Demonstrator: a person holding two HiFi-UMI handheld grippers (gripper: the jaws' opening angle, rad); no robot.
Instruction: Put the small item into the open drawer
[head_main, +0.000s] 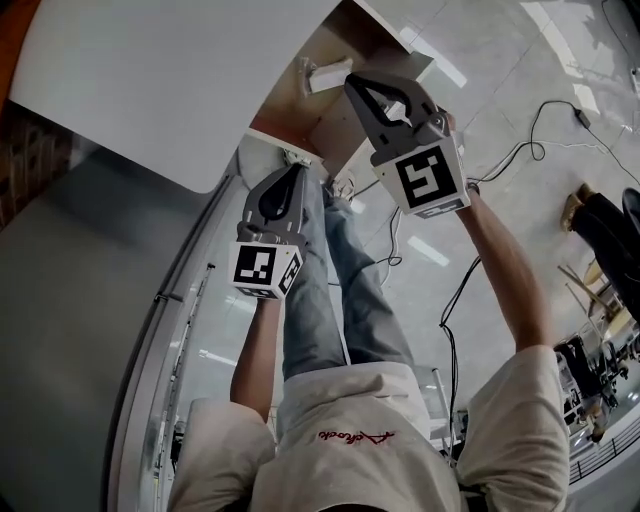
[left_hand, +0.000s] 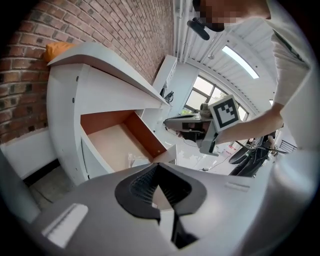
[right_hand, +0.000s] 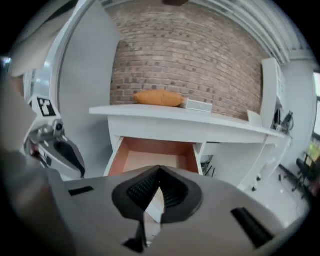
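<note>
The white desk's drawer (head_main: 345, 125) stands open, with a brown inside (left_hand: 112, 142) (right_hand: 150, 159). A small pale packet (head_main: 326, 76) (left_hand: 136, 160) lies on the drawer's bottom near its front. My right gripper (head_main: 350, 80) (right_hand: 159, 169) hangs over the drawer beside the packet; it is shut, and nothing shows between its pads. It also shows in the left gripper view, as the right gripper (left_hand: 169, 122) above the drawer's front corner. My left gripper (head_main: 299, 170) (left_hand: 158, 166) is held lower, in front of the drawer. It is shut and holds nothing.
On the desk top (head_main: 160, 80) lie an orange cushion-like thing (right_hand: 157, 98) and a white box (right_hand: 199, 105), against a brick wall (right_hand: 200, 55). Black cables (head_main: 520, 150) run over the floor at the right. The person's legs (head_main: 340, 300) stand before the drawer.
</note>
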